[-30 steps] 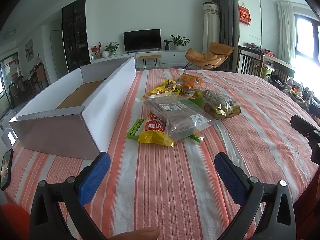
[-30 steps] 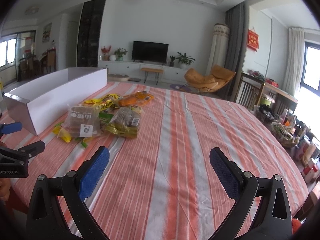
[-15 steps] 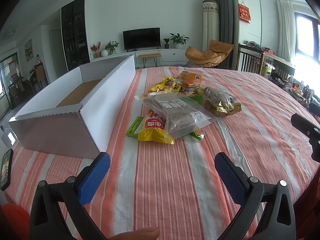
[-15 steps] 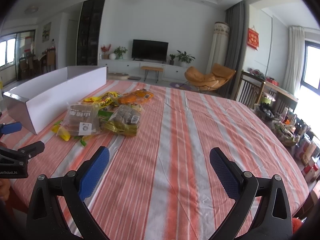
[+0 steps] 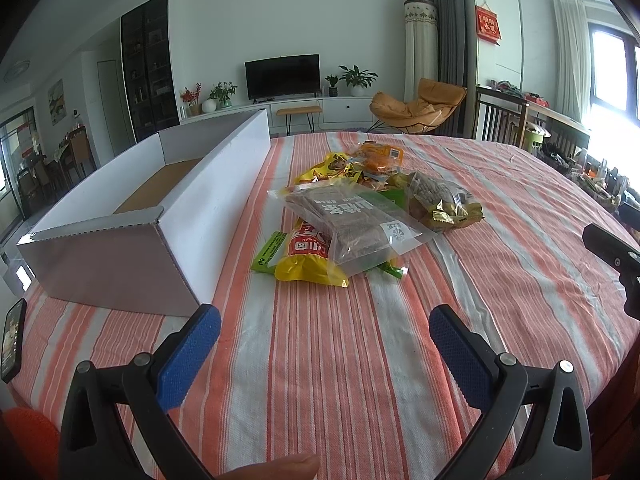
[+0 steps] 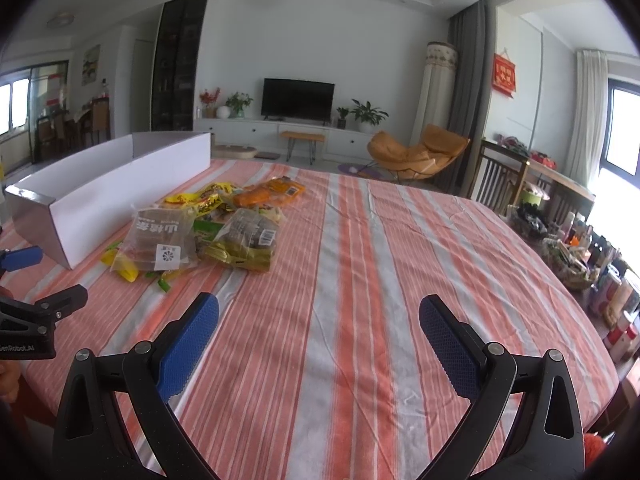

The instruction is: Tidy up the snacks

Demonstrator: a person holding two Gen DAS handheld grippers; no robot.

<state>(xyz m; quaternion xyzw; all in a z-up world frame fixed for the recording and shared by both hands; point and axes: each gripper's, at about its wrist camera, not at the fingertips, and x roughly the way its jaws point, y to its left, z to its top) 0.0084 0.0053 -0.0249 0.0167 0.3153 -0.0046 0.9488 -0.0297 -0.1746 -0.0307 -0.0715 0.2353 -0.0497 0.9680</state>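
A pile of snack bags lies on the striped tablecloth (image 5: 320,360). On top is a clear bag of brown bars (image 5: 352,220), also in the right wrist view (image 6: 160,236). Under it lie a yellow-red packet (image 5: 306,260), a gold-green bag (image 5: 440,204) and an orange bag (image 5: 378,156). A long white cardboard box (image 5: 208,200), open on top, stands left of the pile; it also shows in the right wrist view (image 6: 112,192). My left gripper (image 5: 324,348) is open and empty, short of the pile. My right gripper (image 6: 318,336) is open and empty, right of the pile.
A phone (image 5: 12,340) lies at the table's left edge. Small bottles and baskets (image 6: 572,252) crowd the table's right edge. The left gripper's body (image 6: 32,320) shows at the left of the right wrist view; the right gripper's tip (image 5: 612,248) shows at the right of the left wrist view.
Both grippers have crept slightly forward toward the snack pile; the pile looks a little nearer. Both jaws stay open and nothing on the table has moved.
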